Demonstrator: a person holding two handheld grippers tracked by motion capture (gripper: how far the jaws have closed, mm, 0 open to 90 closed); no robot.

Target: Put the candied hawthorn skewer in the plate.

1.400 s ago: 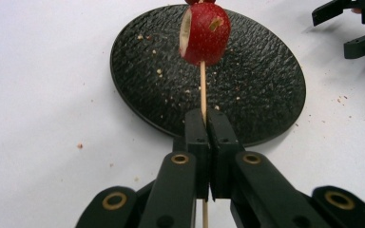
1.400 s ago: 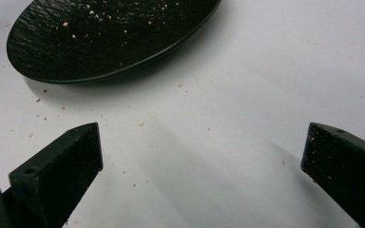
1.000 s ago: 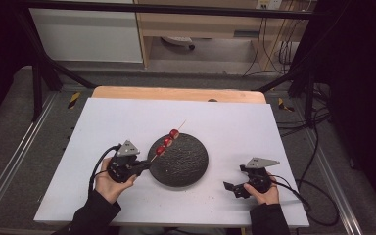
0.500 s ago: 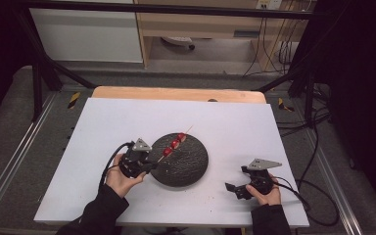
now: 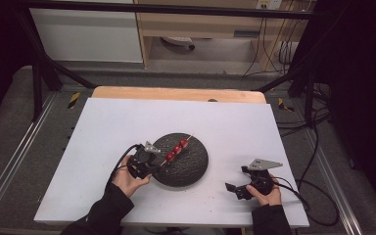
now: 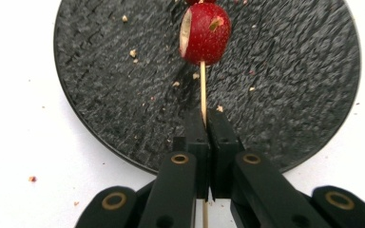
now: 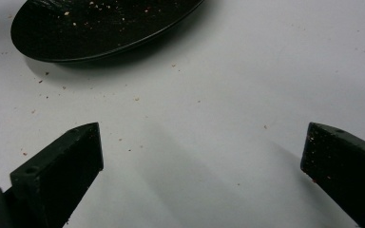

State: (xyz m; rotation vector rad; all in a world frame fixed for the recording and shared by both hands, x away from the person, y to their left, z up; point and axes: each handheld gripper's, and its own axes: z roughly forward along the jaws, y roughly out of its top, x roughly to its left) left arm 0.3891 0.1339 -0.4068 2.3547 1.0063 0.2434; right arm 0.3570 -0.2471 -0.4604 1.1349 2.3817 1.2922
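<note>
The left gripper (image 6: 203, 124) pinches a skewer (image 6: 202, 90) of red fruit, holding it low over the black plate (image 5: 196, 169) on a white table (image 5: 103, 127). The right gripper (image 5: 239, 188) rests beside the plate, jaws wide and empty. The skewer looks not yet set down.

We wear dark sleeves; each black tool (image 5: 157, 164) (image 5: 234, 187) has brass-ringed screws, a grey three-cornered plate and a trailing black cable.
</note>
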